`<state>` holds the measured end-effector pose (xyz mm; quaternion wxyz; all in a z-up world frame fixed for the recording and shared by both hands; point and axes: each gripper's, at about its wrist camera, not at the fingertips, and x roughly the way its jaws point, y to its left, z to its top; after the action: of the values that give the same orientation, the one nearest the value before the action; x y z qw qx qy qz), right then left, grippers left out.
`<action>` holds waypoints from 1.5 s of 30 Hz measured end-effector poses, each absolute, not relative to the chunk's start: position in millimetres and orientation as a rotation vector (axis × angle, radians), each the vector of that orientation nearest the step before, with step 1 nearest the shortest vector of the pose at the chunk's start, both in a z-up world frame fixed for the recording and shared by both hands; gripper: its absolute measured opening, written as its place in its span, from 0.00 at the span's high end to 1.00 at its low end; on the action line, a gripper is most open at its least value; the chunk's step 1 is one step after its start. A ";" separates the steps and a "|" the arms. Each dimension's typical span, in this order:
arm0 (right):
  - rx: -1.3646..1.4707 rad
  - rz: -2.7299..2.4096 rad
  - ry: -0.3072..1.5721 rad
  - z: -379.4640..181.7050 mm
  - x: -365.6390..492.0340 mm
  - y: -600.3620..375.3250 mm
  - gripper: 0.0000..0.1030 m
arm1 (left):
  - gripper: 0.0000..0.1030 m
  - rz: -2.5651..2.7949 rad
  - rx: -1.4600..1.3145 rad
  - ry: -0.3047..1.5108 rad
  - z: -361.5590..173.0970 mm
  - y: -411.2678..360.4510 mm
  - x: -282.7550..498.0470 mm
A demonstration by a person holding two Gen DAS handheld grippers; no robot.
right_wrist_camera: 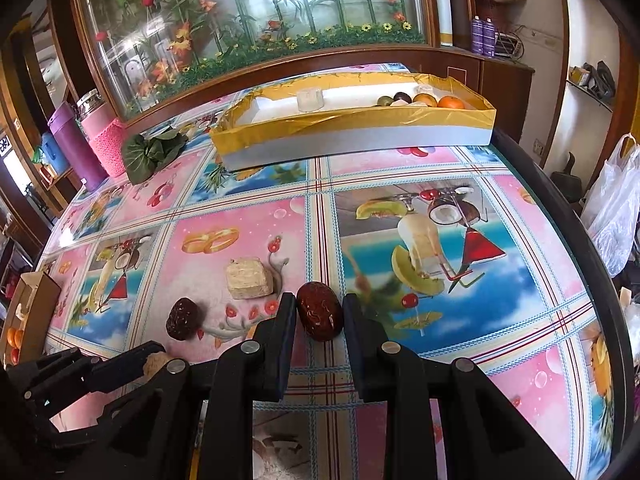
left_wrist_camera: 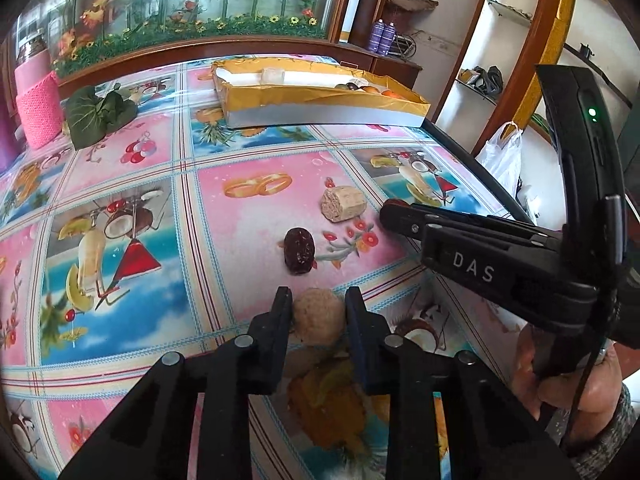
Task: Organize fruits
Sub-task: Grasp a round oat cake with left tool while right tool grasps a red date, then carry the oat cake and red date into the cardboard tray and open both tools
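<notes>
With a few fruits already in the yellow tray (right_wrist_camera: 352, 136) at twelve o'clock, the left gripper (left_wrist_camera: 319, 304) clasped a tan ball (left_wrist_camera: 318, 318), the right gripper (right_wrist_camera: 319, 308) a reddish-brown fruit (right_wrist_camera: 320, 314); a dark fruit (left_wrist_camera: 299, 250) and pale block (left_wrist_camera: 344, 203) remained.

Lettering: we read "DAS" in pale capitals on the black body of the right gripper (left_wrist_camera: 386, 216), left wrist view.
Purple cans (left_wrist_camera: 382, 37): labels too small, perhaps print; we cannot read them.
Elsewhere: nothing legible.

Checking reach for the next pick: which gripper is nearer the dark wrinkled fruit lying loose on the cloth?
Left. The left gripper, closed on a tan ball, sits just short of the dark wrinkled fruit. The right gripper holds a reddish-brown fruit further off to its side.
</notes>
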<state>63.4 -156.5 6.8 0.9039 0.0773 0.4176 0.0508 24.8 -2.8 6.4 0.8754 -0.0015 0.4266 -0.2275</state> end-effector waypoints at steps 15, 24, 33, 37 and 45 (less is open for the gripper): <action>0.229 0.086 0.855 5.8 62.6 -169.4 0.76 | 0.75 -0.390 -0.241 0.830 55.4 93.5 -47.7; 0.147 0.046 0.862 22.6 26.5 -147.9 0.76 | 0.74 -0.178 -0.421 0.721 77.7 217.8 -96.3; 0.009 0.158 0.784 54.2 -34.5 -79.5 0.75 | 0.74 0.034 -0.409 0.644 79.1 285.1 -130.2; 0.000 0.229 0.794 55.9 -46.3 -47.8 0.75 | 0.74 0.072 -0.372 0.629 80.2 297.4 -139.3; -0.056 0.390 0.823 53.5 -59.6 29.4 0.75 | 0.74 0.122 -0.417 0.637 67.8 336.7 -142.7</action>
<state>-59.6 29.4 53.5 0.8976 -0.0271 0.3975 0.1883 -142.7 336.7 67.8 0.9266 -0.2033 0.3106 0.0597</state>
